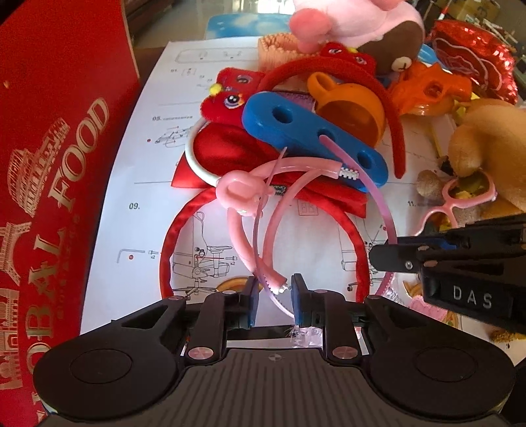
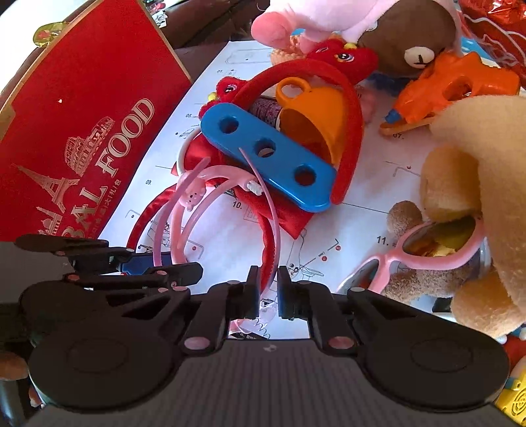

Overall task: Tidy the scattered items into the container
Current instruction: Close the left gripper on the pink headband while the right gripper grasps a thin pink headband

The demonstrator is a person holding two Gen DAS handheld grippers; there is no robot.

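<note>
Worktop (image 1: 154, 78) dark brown where bare, mostly covered by a white sheet w/ printed chair-assembly diagrams (image 1: 138, 184). Behind it, top left of left wrist view, dark brown furniture (image 1: 154, 16), prob. wood, blurred. Top center a pale glossy floor (image 1: 263, 6) w/ bright reflection, strong daylight, colors washed out. Far top right bg clutter, cardboard boxes (image 1: 473, 10), too small to tell more. Right wrist view: brown padded surface (image 2: 203, 19) top center, white glare in top left corner.
</note>
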